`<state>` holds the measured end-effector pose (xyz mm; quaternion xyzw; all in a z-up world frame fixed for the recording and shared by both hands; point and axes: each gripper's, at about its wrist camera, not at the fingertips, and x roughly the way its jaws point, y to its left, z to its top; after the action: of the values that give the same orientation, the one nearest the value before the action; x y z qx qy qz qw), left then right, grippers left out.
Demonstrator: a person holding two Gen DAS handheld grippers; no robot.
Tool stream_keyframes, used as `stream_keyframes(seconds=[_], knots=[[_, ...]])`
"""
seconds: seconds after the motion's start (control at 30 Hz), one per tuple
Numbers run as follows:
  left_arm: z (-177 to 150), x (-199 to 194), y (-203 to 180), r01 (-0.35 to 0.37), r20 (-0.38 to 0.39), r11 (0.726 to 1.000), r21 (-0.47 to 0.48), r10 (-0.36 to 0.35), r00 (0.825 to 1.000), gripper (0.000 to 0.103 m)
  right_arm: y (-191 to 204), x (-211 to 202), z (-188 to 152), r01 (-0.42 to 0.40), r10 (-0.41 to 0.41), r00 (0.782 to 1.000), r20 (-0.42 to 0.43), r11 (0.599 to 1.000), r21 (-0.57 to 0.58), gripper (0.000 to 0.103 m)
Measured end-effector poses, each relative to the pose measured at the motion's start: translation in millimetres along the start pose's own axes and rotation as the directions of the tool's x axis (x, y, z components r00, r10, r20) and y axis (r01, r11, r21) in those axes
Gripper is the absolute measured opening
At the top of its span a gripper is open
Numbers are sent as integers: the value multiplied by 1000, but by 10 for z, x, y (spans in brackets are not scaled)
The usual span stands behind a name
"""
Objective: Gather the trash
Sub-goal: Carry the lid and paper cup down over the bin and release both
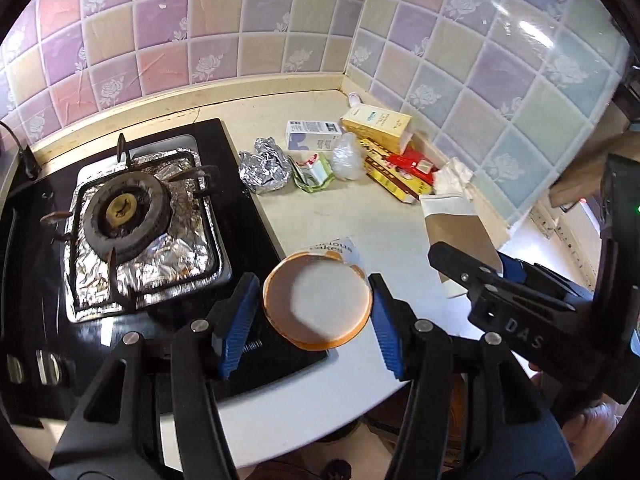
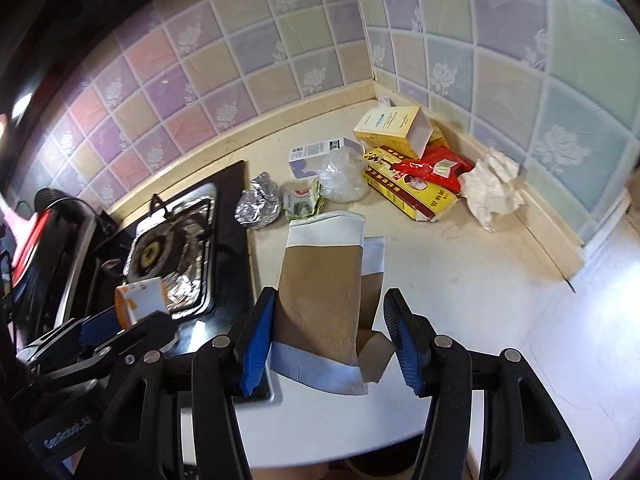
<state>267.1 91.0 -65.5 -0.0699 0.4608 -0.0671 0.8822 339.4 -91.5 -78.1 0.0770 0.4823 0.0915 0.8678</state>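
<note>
Orange-rimmed paper cup (image 1: 318,300) up off the tabletop, mouth toward us; flattened brown-and-white carton (image 2: 320,292) lifted too; foil ball (image 2: 258,204), boxes, wrappers still heaped in the corner.

Cup (image 1: 318,304) base: hidden behind its own rim.
Pink-capped item (image 1: 354,99) in corner: too small to identify.
Carton (image 2: 320,300) right edge: contact with pad not discernible.
Red appliance (image 2: 40,236): cut off at frame edge.
</note>
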Motion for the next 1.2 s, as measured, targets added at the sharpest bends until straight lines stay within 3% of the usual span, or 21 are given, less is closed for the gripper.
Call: stream_keyframes(seconds=[0.3, 0.6, 0.9, 1.2], knots=[[-628, -716, -490, 12, 41, 1000, 13, -13, 999, 52, -64, -1106, -708, -21, 22, 999, 50, 999, -28, 54], [-1431, -1227, -761, 11, 55, 1000, 13, -11, 998, 52, -194, -1794, -1642, -38, 40, 999, 26, 997, -68, 55], [-2129, -1176, -838, -11, -22, 1000, 14, 11, 1000, 52, -301, -1836, -2479, -32, 29, 999, -34, 995, -92, 55], [-2555, -674, -674, 11, -140, 1000, 15, -9, 990, 52, -437, -1242, -3038, -51, 44, 987, -154, 998, -43, 55]])
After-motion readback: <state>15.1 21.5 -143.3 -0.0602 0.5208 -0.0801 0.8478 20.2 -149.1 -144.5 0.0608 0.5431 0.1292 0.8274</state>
